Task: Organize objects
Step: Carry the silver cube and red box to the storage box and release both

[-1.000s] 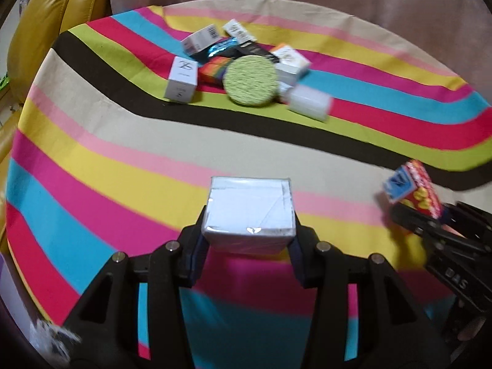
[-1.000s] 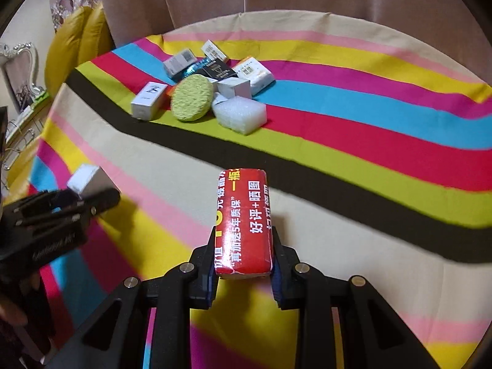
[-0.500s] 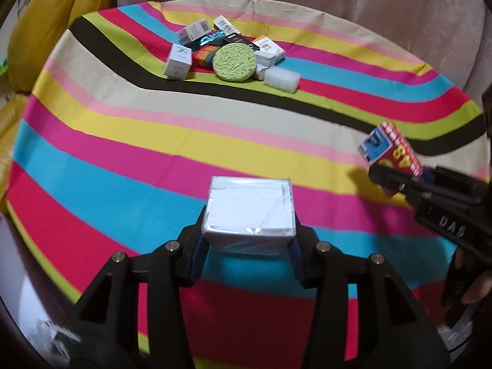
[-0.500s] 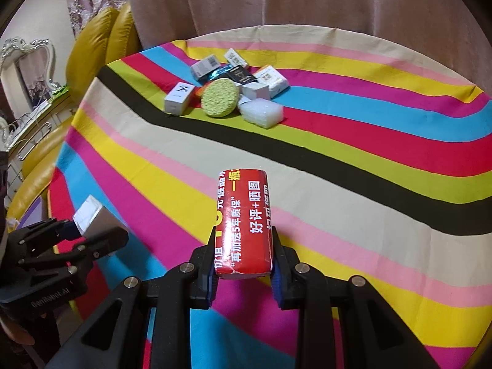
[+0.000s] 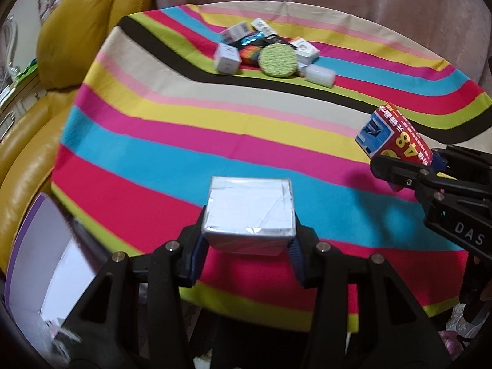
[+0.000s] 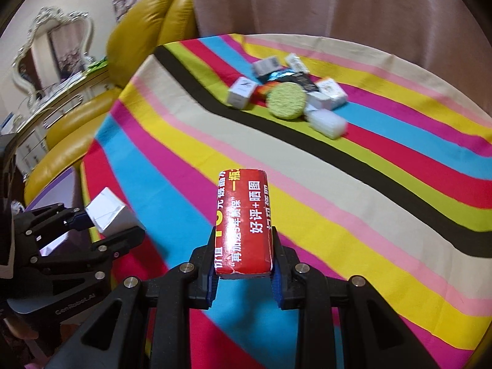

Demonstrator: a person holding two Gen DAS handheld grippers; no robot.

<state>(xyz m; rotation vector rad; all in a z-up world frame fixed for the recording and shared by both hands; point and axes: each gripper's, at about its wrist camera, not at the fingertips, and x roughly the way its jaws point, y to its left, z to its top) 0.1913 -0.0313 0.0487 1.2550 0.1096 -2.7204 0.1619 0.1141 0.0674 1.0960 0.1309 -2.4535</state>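
Note:
My left gripper (image 5: 247, 241) is shut on a silver foil-wrapped box (image 5: 249, 210) and holds it above the near edge of the striped table (image 5: 153, 160). It also shows in the right wrist view (image 6: 107, 224), with the silver box (image 6: 107, 212). My right gripper (image 6: 243, 272) is shut on a red box with Chinese print (image 6: 243, 221), held above the table's near part. The red box shows in the left wrist view (image 5: 396, 136) at the right. A pile of small boxes with a green round sponge (image 5: 278, 61) lies at the far side; the sponge also shows in the right wrist view (image 6: 287, 101).
A yellow leather sofa (image 5: 70, 40) stands left of the table. A purple-edged white box (image 5: 43, 252) sits below the table's near left edge. A curtain (image 6: 338, 3) hangs behind the table. An ornate mirror (image 6: 52, 46) and a sideboard stand far left.
Both grippers have pulled back from the pile toward the near table edge and risen, each still holding its box. The purple-edged box has come into view.

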